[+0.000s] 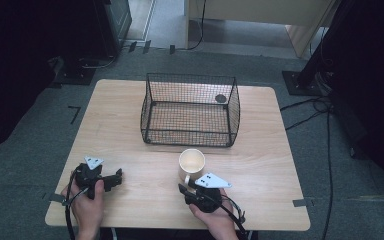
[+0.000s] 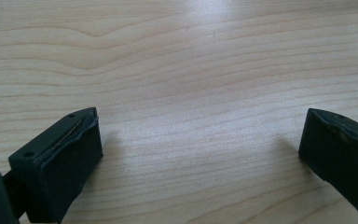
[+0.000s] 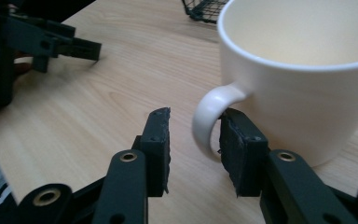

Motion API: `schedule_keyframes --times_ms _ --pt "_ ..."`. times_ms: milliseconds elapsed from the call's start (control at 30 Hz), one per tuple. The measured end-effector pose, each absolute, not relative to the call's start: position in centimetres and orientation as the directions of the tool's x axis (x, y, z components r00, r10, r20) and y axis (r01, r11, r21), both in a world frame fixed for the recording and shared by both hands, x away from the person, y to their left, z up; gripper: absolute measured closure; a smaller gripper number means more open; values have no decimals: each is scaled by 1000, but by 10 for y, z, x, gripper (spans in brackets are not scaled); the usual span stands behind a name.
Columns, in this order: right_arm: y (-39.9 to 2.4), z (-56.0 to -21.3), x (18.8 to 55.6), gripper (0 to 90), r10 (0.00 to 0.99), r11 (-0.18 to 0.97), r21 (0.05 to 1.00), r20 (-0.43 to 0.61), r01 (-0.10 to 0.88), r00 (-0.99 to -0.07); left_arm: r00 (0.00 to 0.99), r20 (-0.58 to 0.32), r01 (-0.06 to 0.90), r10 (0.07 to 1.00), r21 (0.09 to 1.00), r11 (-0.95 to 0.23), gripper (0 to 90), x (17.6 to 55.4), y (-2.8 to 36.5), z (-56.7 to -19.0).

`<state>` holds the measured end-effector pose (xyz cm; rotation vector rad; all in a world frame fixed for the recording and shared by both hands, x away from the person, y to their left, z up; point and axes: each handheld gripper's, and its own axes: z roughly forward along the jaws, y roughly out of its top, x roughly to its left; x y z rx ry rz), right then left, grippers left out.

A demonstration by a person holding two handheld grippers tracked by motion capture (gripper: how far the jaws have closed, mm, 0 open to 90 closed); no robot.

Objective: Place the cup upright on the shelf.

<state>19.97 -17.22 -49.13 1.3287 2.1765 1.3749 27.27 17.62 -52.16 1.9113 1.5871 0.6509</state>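
From above, the pale wood-grain bench [image 1: 130, 150] carries three things. At near left, the left gripper [image 1: 116, 179] lies low on the bench in the person's left hand [image 1: 87, 207], pointing right. Just right of centre and toward the near edge stands the cream ceramic mug [image 1: 192, 162], upright, its handle turned toward the person. The right gripper [image 1: 185, 190] sits just near of the mug, in the person's right hand [image 1: 217, 220], and points at the handle. Beyond the mug, toward the far edge, is the black wire-mesh basket [image 1: 190, 111], close to the mug but not touching it.

The left gripper view adds what the high view cannot: its two black fingers [image 2: 70, 158] stand wide apart, released, with nothing but bare bench between them.

The right gripper view gives the close detail at the handle. The mug [image 3: 307, 88] fills the right side, with a corner of the basket [image 3: 205, 9] behind it and the left gripper [image 3: 42, 42] at far left. The right-hand finger [image 3: 237, 149] is tucked in the gap between the mug's wall and the handle loop [image 3: 209, 121], and looks to touch the loop; the other finger [image 3: 158, 149] stands just outside the loop, a small gap away. The fingers are partly narrowed around the handle but not clenched on it.
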Motion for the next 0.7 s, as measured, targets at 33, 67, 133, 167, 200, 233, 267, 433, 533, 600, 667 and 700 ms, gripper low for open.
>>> schedule_keyframes --times_ms 33,67,133,167,200,233,267,433,533,600,667,700 --pt "-172 -492 200 651 800 138 814 244 564 -548 179 12 709 984 692 -137 0 273 176 -522" --pt "-172 -493 202 662 805 134 815 242 564 -541 180 13 709 984 692 -138 0 273 176 -522" --pt "-173 -493 203 725 807 129 819 241 559 -539 179 12 709 984 692 -138 0 273 176 -522" --pt "-173 -494 204 760 806 129 819 242 559 -540 180 12 709 984 692 -138 0 273 176 -522" --pt "-174 -494 205 805 791 126 816 260 563 -554 180 13 708 984 692 -139 0 273 176 -522" --pt "-175 -494 206 810 785 129 820 259 557 -562 181 13 709 983 691 -139 0 273 176 -522" --pt "-175 -495 206 813 784 139 823 248 550 -569 181 13 709 983 691 -140 0 273 176 -522" --pt "-176 -494 204 821 783 159 844 208 512 -586 181 13 709 983 691 -140 0 273 176 -522" --pt "-177 -490 203 826 778 157 854 202 496 -594 181 13 709 983 691 -140 0 273 176 -522" --pt "-177 -485 201 836 773 166 867 181 469 -608 181 13 709 983 691 -139 0 273 176 -522" --pt "-177 -484 202 843 766 170 868 181 467 -616 181 12 709 983 692 -139 0 273 176 -522" --pt "-177 -484 202 846 768 170 868 180 467 -615 181 13 709 983 691 -140 0 273 176 -522"
